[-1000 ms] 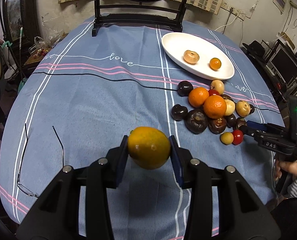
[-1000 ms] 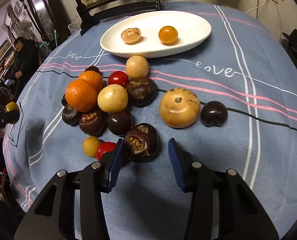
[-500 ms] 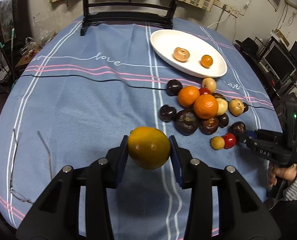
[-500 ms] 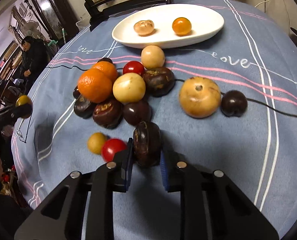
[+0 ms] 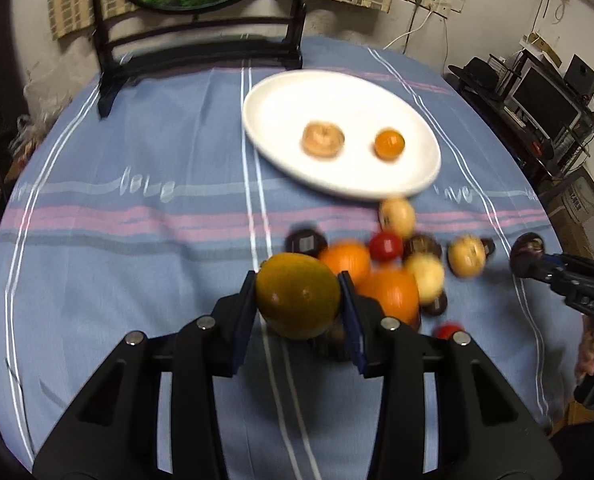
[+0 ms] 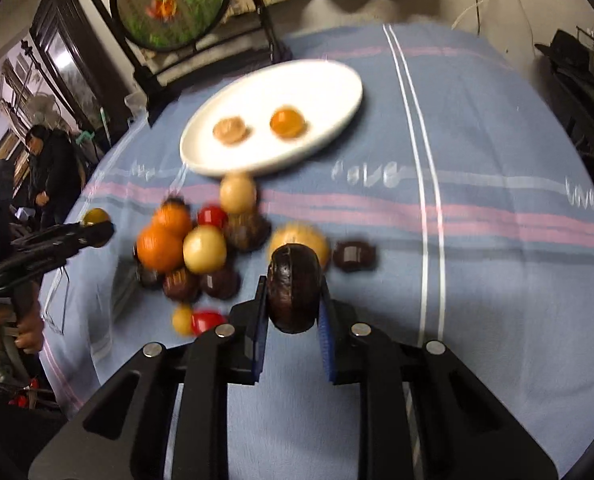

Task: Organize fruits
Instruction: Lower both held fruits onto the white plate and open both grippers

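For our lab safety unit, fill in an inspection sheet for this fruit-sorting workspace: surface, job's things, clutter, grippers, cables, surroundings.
Surface: round table under a blue striped tablecloth.
Job's things: white plate holding a tan fruit and a small orange fruit; mixed fruit pile on the cloth just in front of the plate.
Clutter: wire-frame glasses on the cloth.
Grippers: left gripper shut on a yellow-green citrus; right gripper shut on a dark brown fruit.
Cables: white cable hanging from a wall socket.
Surroundings: round framed panel on a black stand, bystander, monitor.
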A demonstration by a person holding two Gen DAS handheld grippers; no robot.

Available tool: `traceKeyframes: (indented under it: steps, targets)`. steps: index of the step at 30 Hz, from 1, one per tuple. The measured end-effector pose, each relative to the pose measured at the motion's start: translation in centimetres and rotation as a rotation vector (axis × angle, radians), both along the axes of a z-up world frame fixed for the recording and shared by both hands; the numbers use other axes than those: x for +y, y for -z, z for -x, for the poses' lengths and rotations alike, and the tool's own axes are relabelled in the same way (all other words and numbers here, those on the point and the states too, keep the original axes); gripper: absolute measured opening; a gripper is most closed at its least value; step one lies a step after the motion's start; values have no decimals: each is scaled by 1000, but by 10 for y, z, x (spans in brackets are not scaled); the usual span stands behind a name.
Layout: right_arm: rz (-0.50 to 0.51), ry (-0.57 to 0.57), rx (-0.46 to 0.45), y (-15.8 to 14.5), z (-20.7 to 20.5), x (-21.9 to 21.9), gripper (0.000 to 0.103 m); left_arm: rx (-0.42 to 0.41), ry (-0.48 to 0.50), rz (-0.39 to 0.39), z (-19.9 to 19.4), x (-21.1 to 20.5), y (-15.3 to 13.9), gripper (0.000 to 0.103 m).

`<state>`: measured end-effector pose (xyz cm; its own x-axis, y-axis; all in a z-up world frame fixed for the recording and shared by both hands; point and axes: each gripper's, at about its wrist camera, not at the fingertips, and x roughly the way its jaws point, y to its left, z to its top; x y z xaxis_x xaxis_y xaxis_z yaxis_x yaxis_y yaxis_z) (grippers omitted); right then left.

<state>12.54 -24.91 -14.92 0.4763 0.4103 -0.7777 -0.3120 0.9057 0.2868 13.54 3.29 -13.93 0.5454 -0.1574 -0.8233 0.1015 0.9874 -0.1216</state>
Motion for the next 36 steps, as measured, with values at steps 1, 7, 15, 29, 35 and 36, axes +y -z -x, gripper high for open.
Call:
traceKeyframes:
  steps: [1,7,15,29,35,36]
  targets:
    - [-4,-4,-10,-4,-8,1,22,-5,3,-6,-11,-1,-2,40]
    - [16,-66,-66,-14,-72,36,22,-20,3,-18,-87,-6,-3,40]
    - [22,-116,-40,6,-127,69,23,-5,-2,-39,-149,-13,13,41]
    - [-17,18,-80,-20,-87,25,58,-44,-76,-17,-98,3,-10,73]
    - [-87,123,0,-13,-32,-17,61,-16,6,-33,-25,-13,-10,73]
    - [-100,136,12,-10,-22,-24,61,-12,20,-36,-18,-18,-8,74]
